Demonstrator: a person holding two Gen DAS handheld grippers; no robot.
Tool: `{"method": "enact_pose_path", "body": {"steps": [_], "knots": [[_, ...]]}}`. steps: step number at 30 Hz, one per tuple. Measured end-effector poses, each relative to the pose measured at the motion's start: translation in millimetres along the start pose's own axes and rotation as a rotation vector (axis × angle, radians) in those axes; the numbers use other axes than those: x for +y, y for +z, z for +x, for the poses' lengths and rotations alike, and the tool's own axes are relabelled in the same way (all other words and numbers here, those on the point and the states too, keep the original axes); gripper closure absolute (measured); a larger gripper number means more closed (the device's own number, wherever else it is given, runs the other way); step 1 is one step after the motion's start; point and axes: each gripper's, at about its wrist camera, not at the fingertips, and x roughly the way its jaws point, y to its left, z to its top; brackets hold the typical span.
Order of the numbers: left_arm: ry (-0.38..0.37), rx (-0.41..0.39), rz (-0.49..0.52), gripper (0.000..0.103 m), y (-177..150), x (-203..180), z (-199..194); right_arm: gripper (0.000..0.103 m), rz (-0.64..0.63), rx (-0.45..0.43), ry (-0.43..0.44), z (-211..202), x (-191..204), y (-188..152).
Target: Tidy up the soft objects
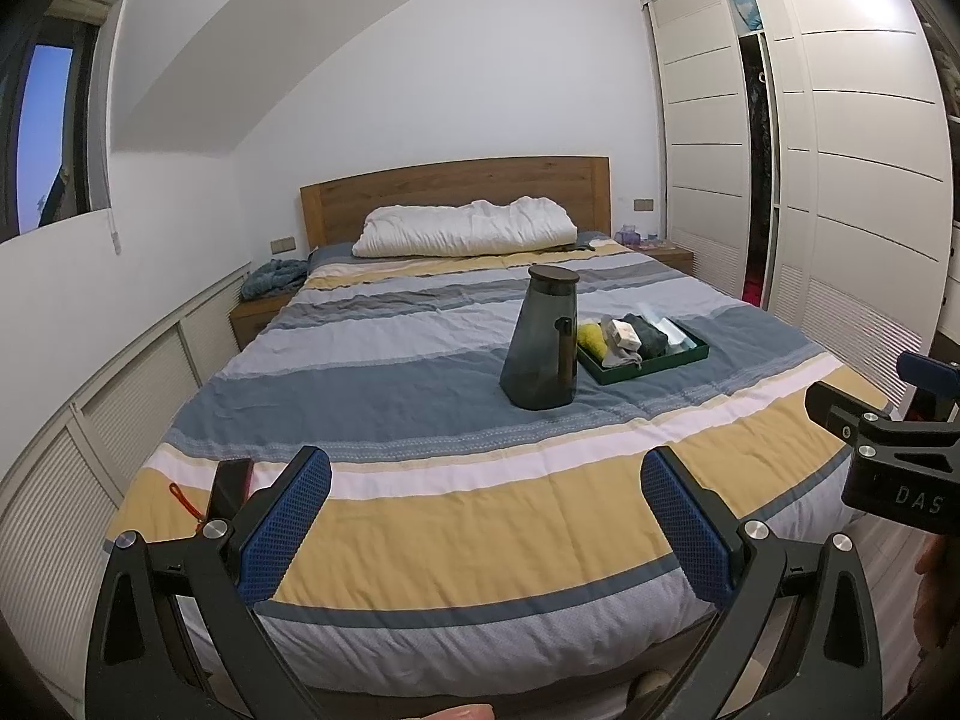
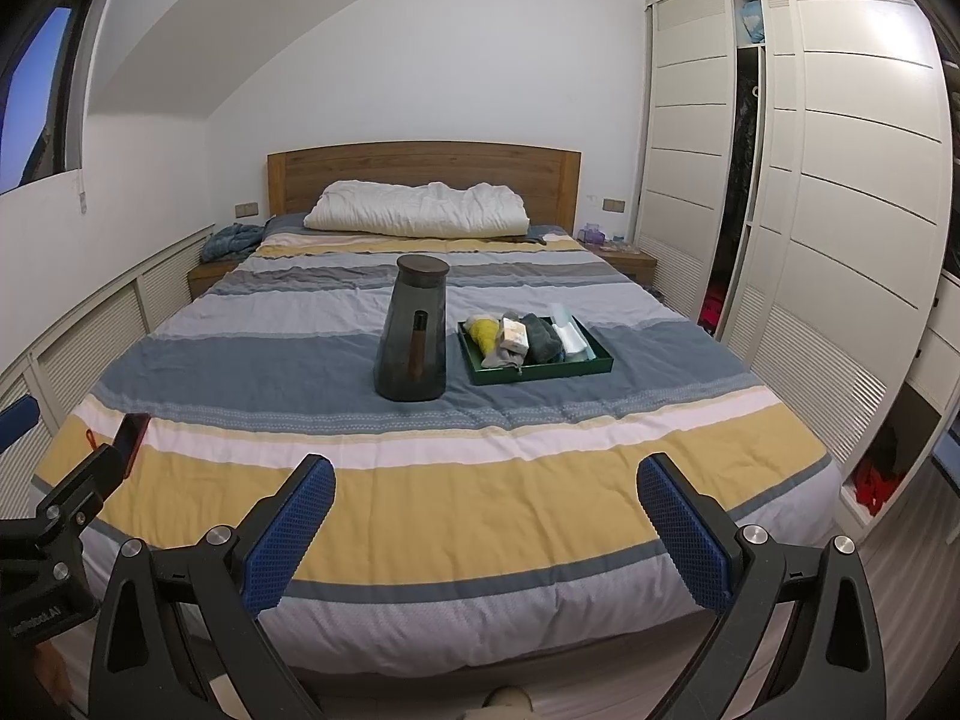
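Note:
A green tray [image 1: 654, 373] [image 2: 543, 373] lies on the striped bed and holds several soft items: a yellow bundle [image 1: 591, 337] [image 2: 485, 331], a grey sock [image 1: 621, 357] [image 2: 501, 357], a dark grey cloth [image 1: 648, 336] [image 2: 540, 336] and a small white pack [image 2: 516, 333]. My left gripper [image 1: 486, 525] is open and empty above the foot of the bed. My right gripper [image 2: 486, 522] is open and empty too, beside the left one. Both are far from the tray.
A tall dark grey jug [image 1: 540, 342] [image 2: 414, 330] stands left of the tray. A white pillow [image 2: 417, 210] lies at the wooden headboard. A dark phone-like object [image 2: 132, 438] with an orange cord lies at the bed's left edge. White wardrobes [image 2: 840, 180] line the right.

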Motion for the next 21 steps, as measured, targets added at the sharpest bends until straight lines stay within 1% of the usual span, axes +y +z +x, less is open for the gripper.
{"method": "enact_pose_path", "body": {"steps": [21], "knots": [[-0.002, -0.003, 0.002, 0.002, 0.9, 0.0, -2.1, 0.000, -0.005, -0.006, 0.006, -1.3, -3.6, -0.7]]}}
